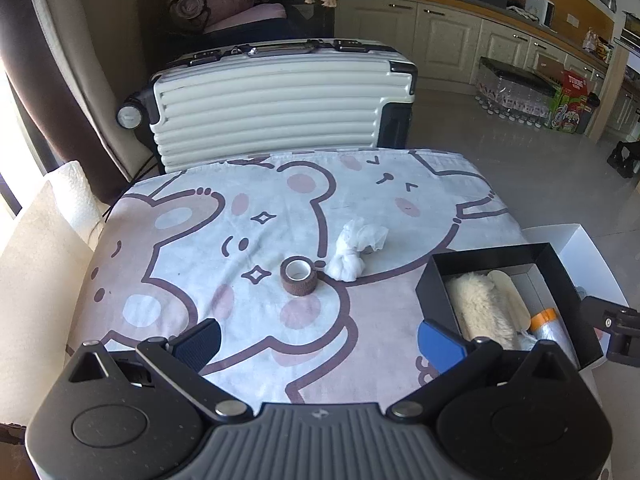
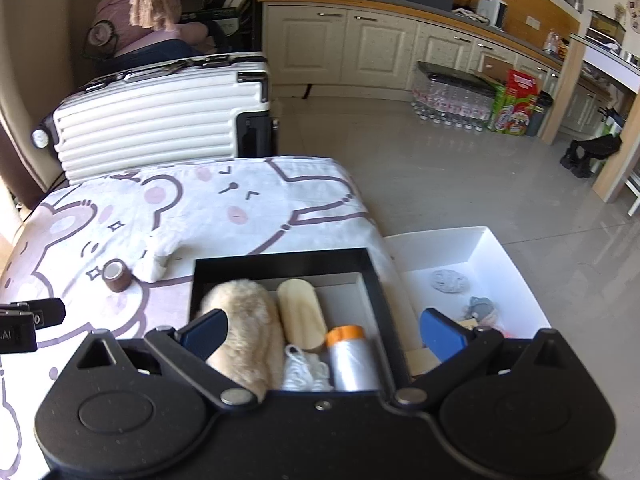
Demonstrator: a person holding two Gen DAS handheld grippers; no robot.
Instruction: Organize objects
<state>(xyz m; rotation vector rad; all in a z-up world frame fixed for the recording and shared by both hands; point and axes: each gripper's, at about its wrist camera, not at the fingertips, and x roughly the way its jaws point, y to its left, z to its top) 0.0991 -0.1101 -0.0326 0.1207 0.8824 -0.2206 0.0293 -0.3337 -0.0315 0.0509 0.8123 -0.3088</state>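
Left gripper (image 1: 318,342) is hovering with fingers spread wide, holding nothing, above the bear-print cloth (image 1: 192,240); the brown tape roll (image 1: 298,276) is lying just left of the white rag (image 1: 354,254).

Right gripper (image 2: 322,338) is hanging equally wide apart over the black box (image 2: 280,266), which is containing a fluffy slipper (image 2: 244,328) and a film roll (image 2: 350,356).

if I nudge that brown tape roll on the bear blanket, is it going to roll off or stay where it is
The brown tape roll stands flat on its end, hole up, so it will probably slide or tip rather than roll. The soft blanket should slow it. Being small and hollow, it is likely light.
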